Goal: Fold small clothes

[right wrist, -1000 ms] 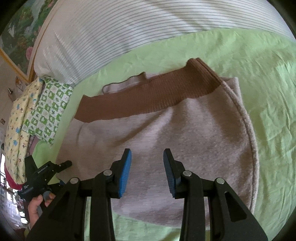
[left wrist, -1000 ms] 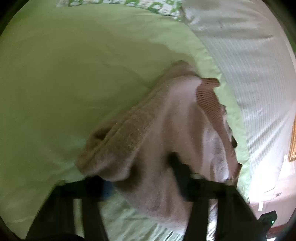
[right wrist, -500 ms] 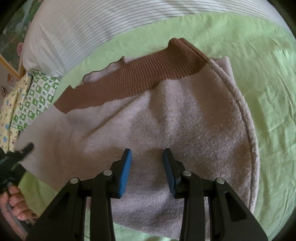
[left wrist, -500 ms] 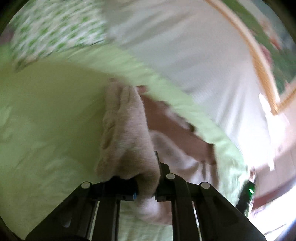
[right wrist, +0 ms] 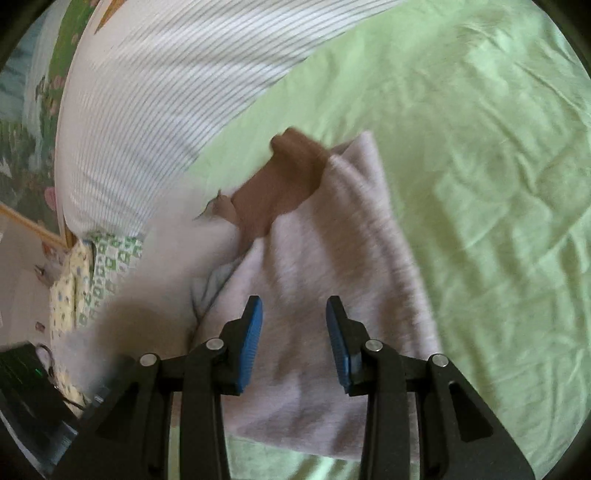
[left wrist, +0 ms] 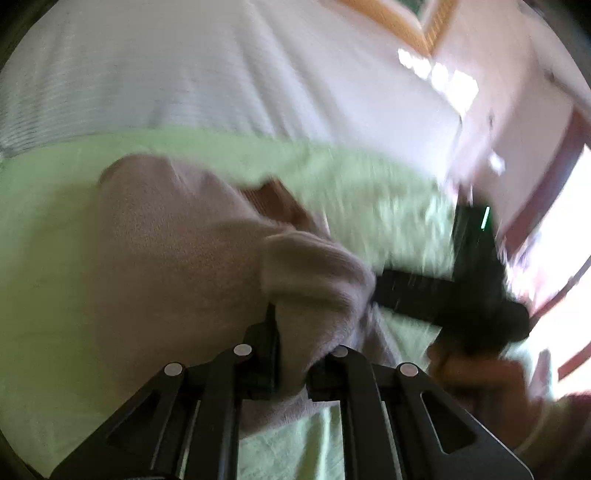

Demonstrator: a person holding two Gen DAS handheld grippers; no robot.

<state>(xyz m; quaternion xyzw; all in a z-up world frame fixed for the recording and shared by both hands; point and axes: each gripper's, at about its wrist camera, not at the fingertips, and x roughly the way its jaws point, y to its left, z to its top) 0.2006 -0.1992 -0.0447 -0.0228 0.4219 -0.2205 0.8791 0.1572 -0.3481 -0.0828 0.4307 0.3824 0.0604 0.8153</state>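
Observation:
A small pinkish-beige knit garment [right wrist: 332,258] with a brown ribbed band [right wrist: 284,184] lies on the green sheet [right wrist: 480,184]. My left gripper [left wrist: 291,354] is shut on a bunched fold of the garment [left wrist: 177,258] and holds it lifted. In the left wrist view the right gripper [left wrist: 461,295] shows as a dark blurred shape to the right. My right gripper [right wrist: 293,343] is open with blue pads [right wrist: 251,347], hovering over the garment's near half. The left side of the garment is raised and blurred.
A white striped pillow [right wrist: 155,103] lies at the back. A green-and-white patterned cloth [right wrist: 110,266] and a yellow printed cloth [right wrist: 62,295] lie at the left. The sheet spreads to the right. A framed picture [left wrist: 417,22] hangs on the wall.
My left gripper has swung the held side of the garment up and over toward the right. The garment now looks narrower in the right wrist view. The right gripper stays open.

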